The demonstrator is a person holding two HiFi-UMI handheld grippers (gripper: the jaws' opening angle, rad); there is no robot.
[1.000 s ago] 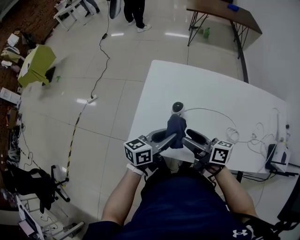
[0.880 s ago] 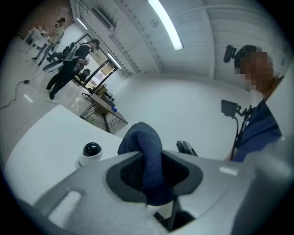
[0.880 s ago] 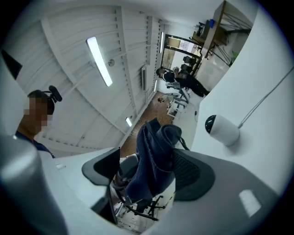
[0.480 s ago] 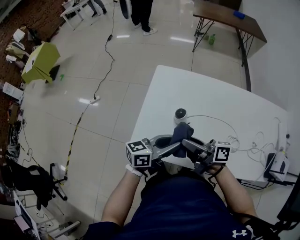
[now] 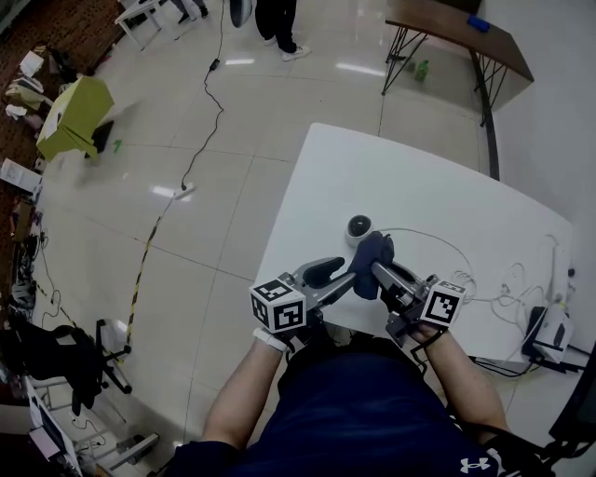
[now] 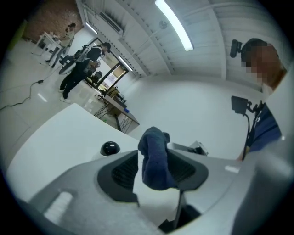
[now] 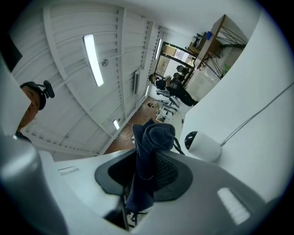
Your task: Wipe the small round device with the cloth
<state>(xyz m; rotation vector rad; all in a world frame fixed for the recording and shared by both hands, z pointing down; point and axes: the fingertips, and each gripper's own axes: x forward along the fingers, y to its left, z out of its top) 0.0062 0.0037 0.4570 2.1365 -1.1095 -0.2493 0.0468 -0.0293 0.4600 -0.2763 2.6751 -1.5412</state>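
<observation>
I have both grippers up close together over the white table, working just on my side of the small round device. That device, a white body with a dark dome, stands upright on the table toward its left-hand side.

The dark blue cloth hangs bunched between the two grippers, just short of the device. In the left gripper view a strip of bare table shows between cloth and device, so I read them as apart.

The right gripper comes in from the right of the device, and its jaws have just been closing. In the right gripper view the two ribbed pads are pressed onto the cloth. A wad sticks out beyond the tips toward the device, and a tail droops below.

The left gripper comes in from the left, and its jaws have just been opening. They now stand apart with the cloth between them. The cloth lies against the right-hand pad, and a clear gap shows at the left-hand pad, so this gripper is not pinching it.

A thin white cable loops away from the device to the right, across the tabletop. On the floor well beyond the device, a person stands at the top of the head view.
</observation>
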